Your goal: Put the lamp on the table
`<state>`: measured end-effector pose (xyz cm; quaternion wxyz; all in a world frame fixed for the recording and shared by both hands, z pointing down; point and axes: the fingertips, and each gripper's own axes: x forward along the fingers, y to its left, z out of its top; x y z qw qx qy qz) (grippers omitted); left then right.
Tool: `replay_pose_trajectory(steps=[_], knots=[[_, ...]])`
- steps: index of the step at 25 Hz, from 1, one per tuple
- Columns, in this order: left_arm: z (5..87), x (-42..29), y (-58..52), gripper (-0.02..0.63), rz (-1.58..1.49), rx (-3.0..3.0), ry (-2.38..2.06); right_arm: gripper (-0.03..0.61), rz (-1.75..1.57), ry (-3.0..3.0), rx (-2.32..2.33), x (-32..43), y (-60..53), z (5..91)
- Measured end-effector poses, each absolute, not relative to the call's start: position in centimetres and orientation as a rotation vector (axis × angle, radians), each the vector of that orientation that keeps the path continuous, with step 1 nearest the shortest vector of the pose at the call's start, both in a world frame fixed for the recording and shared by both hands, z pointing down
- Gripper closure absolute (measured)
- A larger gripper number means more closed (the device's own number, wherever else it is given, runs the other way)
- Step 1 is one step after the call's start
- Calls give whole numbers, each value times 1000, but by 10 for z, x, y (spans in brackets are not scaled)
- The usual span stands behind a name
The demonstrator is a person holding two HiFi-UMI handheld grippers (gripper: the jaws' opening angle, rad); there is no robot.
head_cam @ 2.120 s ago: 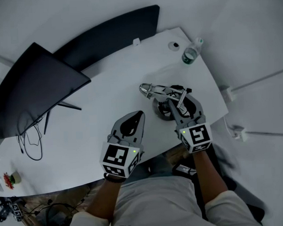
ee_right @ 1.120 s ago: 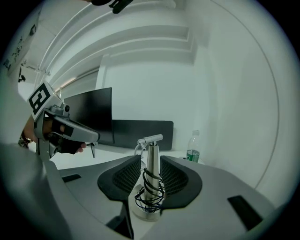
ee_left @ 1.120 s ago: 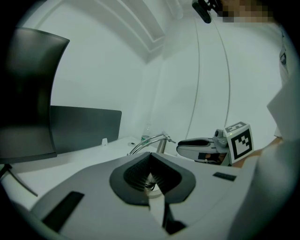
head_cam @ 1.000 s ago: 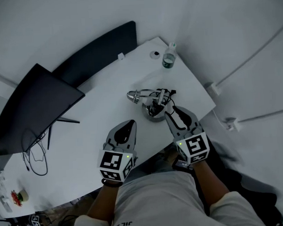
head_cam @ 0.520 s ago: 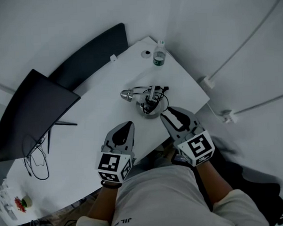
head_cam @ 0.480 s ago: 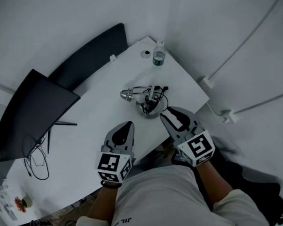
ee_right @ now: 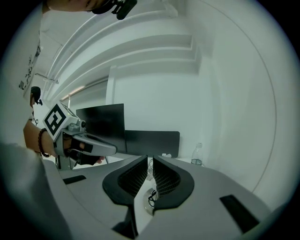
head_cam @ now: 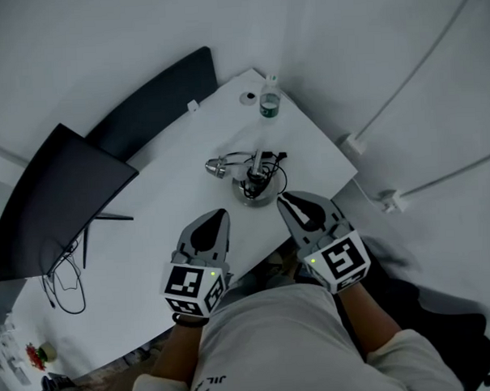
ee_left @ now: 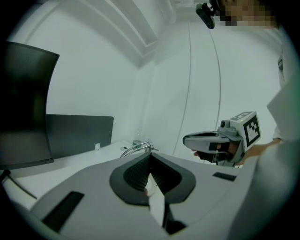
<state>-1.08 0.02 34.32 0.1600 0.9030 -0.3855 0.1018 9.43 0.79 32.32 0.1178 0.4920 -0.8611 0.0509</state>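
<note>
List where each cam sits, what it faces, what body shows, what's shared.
Head view: on head, steeply down at table, lamp; left claw, right claw, arms show.
Left gripper view: on left claw, faces wall; right claw, hand show.
Right gripper view: on right claw, jaws closing, empty; faces monitor; left claw, wrist show.
Shared: lamp, bottle.

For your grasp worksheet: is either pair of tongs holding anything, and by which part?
Nothing is held. Left tongs shut and empty; right tongs closing on nothing. The lamp stands free on the table.
</note>
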Motion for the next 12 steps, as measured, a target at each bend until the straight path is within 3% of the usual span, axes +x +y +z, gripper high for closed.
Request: replay_pose_trajectory(steps=[12], knots=[[341, -6, -4, 611, 273, 2574, -1100, 541, 202, -2540, 1431, 96, 6, 318]])
